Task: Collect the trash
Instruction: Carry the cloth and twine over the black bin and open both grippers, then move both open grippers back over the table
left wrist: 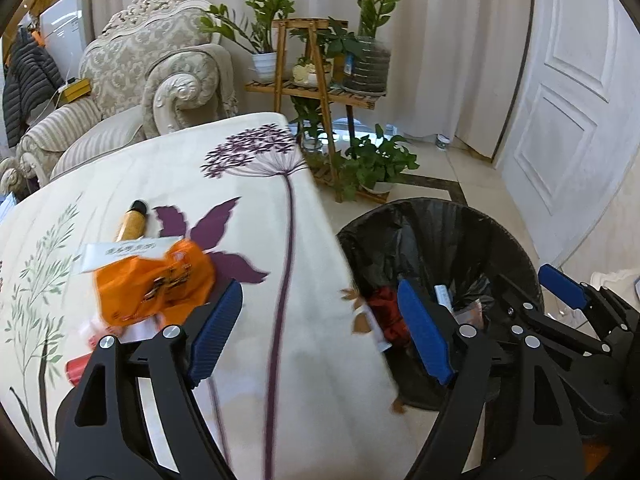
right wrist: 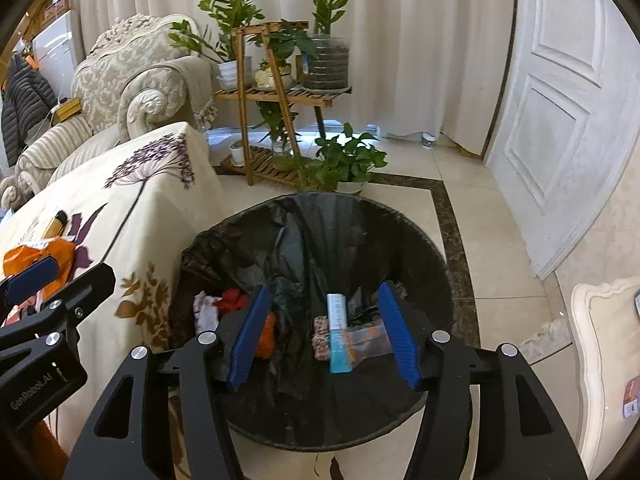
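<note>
— Both hand-held grippers are standing spread just now. The right hand-held gripper is hanging over the black-lined trash bin with nothing pinched between its blue pads; a teal-and-white tube and a clear wrapper are lying in the liner right under it.

— And the left one?

— The left hand-held gripper is also gaping empty, sitting over the edge of the worktop, with one finger above the flowered cloth and the other above the bin. I'd say a drop is just finishing and the next pickup is coming.

— What's left to collect?

— An orange plastic bag is lying on the cloth just beside the left finger, on a white printed packet, with a yellow black-capped tube behind it. The next move is calling for swinging left, straddling the bag and closing on it.

— Anything you're not making out?

— Something red is peeking out behind the gripper's frame; it's too covered to name. The red and white scraps in the bin are blurring together too.
</note>
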